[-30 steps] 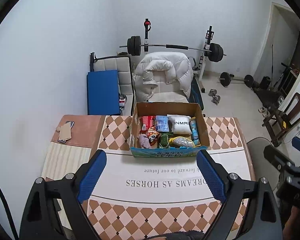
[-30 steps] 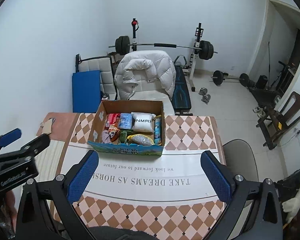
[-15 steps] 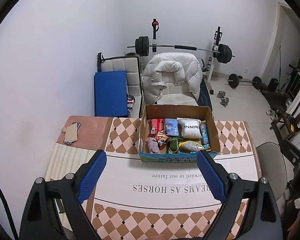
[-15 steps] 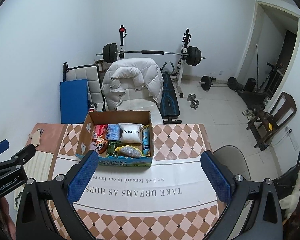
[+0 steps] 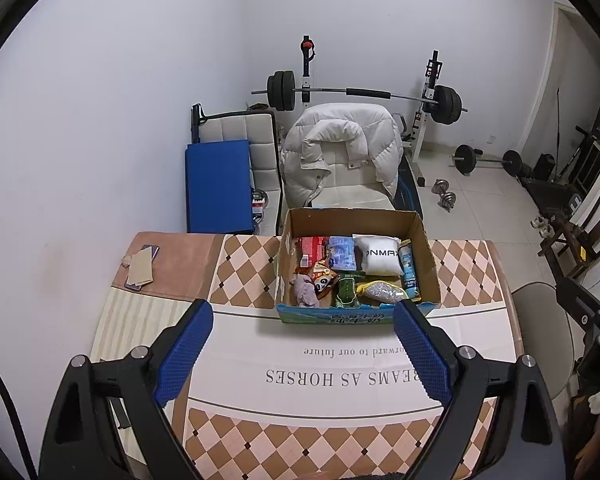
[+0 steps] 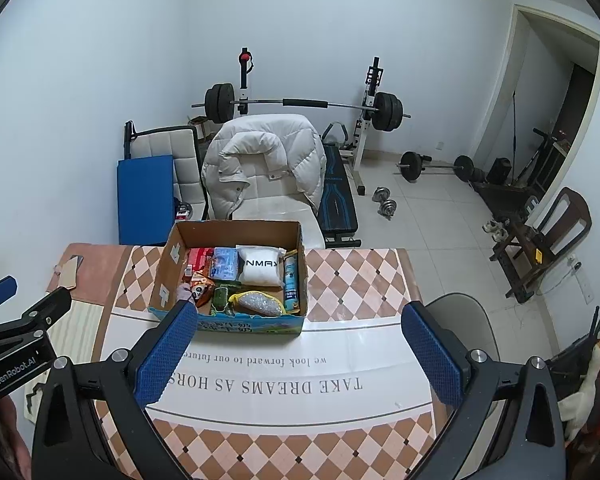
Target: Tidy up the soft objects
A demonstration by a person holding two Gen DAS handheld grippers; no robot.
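An open cardboard box (image 5: 300,222) (image 6: 168,272) stands on the table (image 5: 468,276) beyond both grippers. Inside lie soft packets: a white pillow-like pouch (image 5: 380,254) (image 6: 259,269), a blue packet (image 5: 342,253), a red packet (image 5: 311,246), a panda snack bag (image 5: 323,278), a grey cloth lump (image 5: 305,290), a green item (image 5: 346,291), a yellow-edged glittery pouch (image 5: 382,290) (image 6: 258,303) and a blue tube (image 5: 408,266). My left gripper (image 5: 303,317) hangs open above the tablecloth, short of the box. My right gripper (image 6: 300,318) is open too, empty, to the box's right front.
A phone and a card (image 5: 140,266) lie at the table's far left corner. A chair with a white puffer jacket (image 5: 340,152) stands behind the table, next to a blue mat (image 5: 218,184). A barbell rack (image 5: 360,92), dumbbells and a grey stool (image 6: 460,320) surround the table.
In both views the box and table have slid lower and the room behind shows more, with the box shifting right in the left view and left in the right view. Both grippers stayed open.
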